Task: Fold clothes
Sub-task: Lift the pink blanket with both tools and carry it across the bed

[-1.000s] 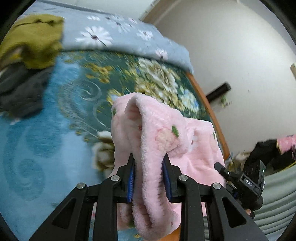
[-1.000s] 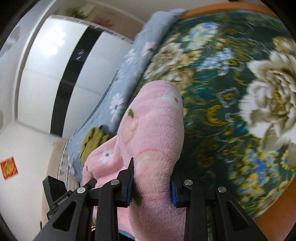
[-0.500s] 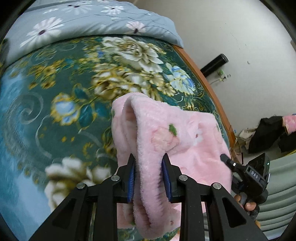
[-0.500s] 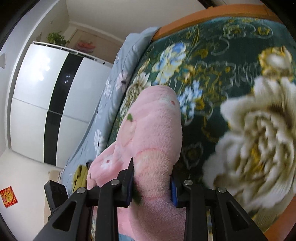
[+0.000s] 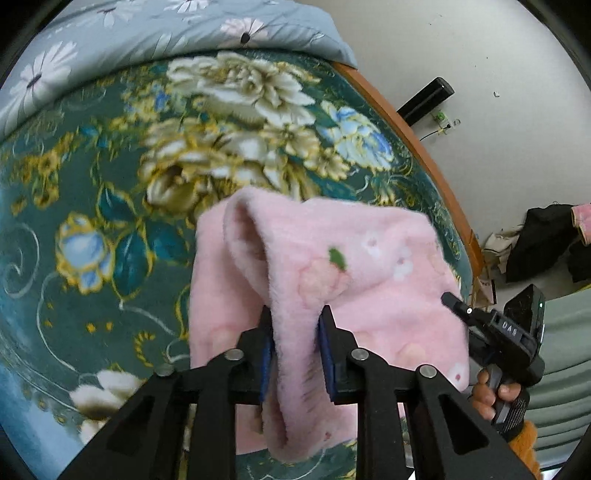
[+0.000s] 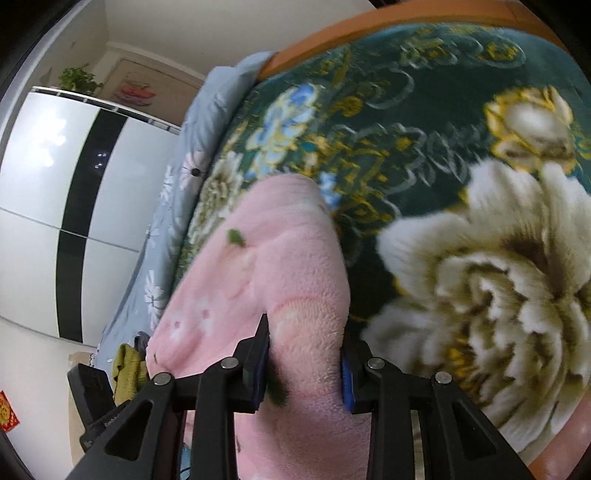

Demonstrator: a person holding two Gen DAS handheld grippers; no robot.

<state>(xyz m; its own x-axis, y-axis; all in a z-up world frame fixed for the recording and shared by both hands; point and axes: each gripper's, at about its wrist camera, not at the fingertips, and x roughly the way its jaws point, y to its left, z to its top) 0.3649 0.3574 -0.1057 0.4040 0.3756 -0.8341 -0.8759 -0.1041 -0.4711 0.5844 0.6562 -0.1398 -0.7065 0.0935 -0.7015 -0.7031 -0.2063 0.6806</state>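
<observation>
Pink fleece garment (image 5: 369,266), fluffy, printed with small white flowers and green leaves, hangs bunched between both grippers above the bed. Left gripper (image 5: 293,325): black fingers with blue pads pinch a thick fold of the fleece; the jaws are easing apart slightly, cloth still between them and pressed by the pads. Right gripper (image 6: 304,345): fingers part-way closed, clamped on another thick roll of the same garment (image 6: 280,280). In the left wrist view the right gripper's black body shows at the garment's far edge, a hand (image 5: 495,393) around its handle. Below lies a dark green plush floral blanket (image 5: 110,184) on the bed, orange wooden bed frame (image 5: 406,122) along its edge, a grey-blue daisy-print quilt (image 5: 147,33) beyond.
</observation>
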